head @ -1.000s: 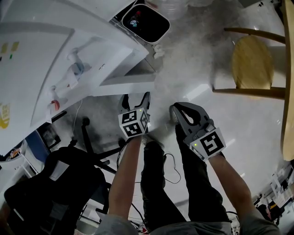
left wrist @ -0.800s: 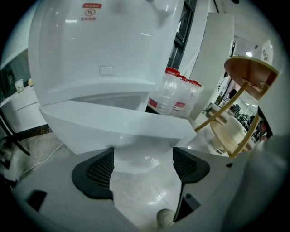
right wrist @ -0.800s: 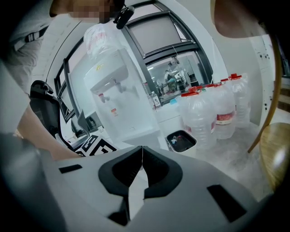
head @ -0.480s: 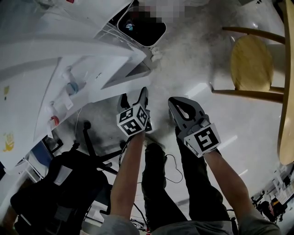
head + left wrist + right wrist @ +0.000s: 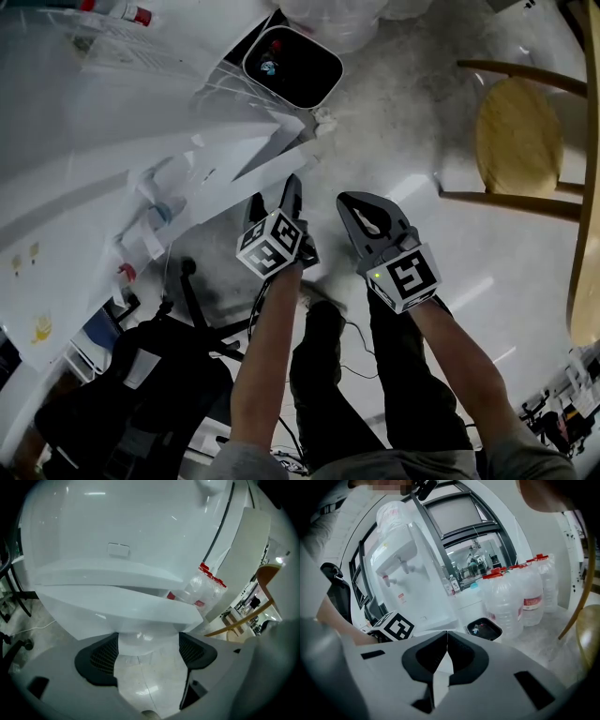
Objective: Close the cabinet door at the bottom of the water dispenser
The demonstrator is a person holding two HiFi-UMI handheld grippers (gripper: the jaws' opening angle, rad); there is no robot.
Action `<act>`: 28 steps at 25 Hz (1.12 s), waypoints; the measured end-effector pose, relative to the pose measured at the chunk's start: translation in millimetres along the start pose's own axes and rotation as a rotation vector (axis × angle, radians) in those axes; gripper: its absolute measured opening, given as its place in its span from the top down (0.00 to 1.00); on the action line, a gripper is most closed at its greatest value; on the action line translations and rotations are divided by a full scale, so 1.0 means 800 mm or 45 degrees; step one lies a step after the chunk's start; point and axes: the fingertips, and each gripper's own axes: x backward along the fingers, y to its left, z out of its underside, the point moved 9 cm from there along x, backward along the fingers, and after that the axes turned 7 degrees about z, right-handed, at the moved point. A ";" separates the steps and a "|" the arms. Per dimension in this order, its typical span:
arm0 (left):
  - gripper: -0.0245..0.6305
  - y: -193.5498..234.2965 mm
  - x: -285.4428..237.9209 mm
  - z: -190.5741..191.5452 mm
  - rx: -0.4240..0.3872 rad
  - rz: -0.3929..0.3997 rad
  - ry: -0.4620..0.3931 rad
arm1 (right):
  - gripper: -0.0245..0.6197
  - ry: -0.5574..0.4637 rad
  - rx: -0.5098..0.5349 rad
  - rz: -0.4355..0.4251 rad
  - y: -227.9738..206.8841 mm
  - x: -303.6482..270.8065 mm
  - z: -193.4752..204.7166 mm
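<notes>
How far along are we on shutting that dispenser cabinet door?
Nothing done yet: the cabinet door stands open. In hand: the left claw, jaws apart, is at its edge. The right claw is shut, empty. Left: pushing the door closed.

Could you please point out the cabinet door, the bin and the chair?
Cabinet door point(image 5: 264, 148): head view, its white panel.
Bin point(image 5: 278, 89): head view, its near rim.
Chair point(image 5: 517, 131): head view, its round seat.

An office break corner: water dispenser point(image 5: 401, 559), large water bottles point(image 5: 511, 602), swivel chair point(image 5: 131, 375), waste bin point(image 5: 305, 75).
</notes>
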 end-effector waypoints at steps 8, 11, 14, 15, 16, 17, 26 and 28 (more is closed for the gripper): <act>0.36 0.003 -0.016 -0.021 0.111 -0.020 -0.029 | 0.95 -0.003 -0.020 0.015 -0.010 -0.014 0.000; 0.36 0.004 -0.024 -0.032 0.157 -0.027 -0.059 | 0.95 -0.004 -0.034 0.028 -0.015 -0.017 0.000; 0.36 0.004 -0.031 -0.044 0.202 -0.037 -0.088 | 0.95 -0.002 -0.044 0.032 -0.017 -0.019 0.003; 0.36 0.005 -0.033 -0.048 0.211 -0.041 -0.094 | 0.95 -0.001 -0.045 0.031 -0.016 -0.019 0.003; 0.36 0.006 -0.034 -0.051 0.222 -0.044 -0.100 | 0.95 0.001 -0.046 0.030 -0.016 -0.019 0.004; 0.36 0.007 -0.036 -0.054 0.240 -0.047 -0.107 | 0.95 0.001 -0.046 0.031 -0.017 -0.019 0.004; 0.36 0.007 -0.036 -0.057 0.325 -0.055 -0.144 | 0.95 0.006 -0.049 0.041 -0.020 -0.020 0.005; 0.36 0.007 -0.036 -0.057 0.319 -0.049 -0.140 | 0.95 0.006 -0.048 0.041 -0.019 -0.019 0.005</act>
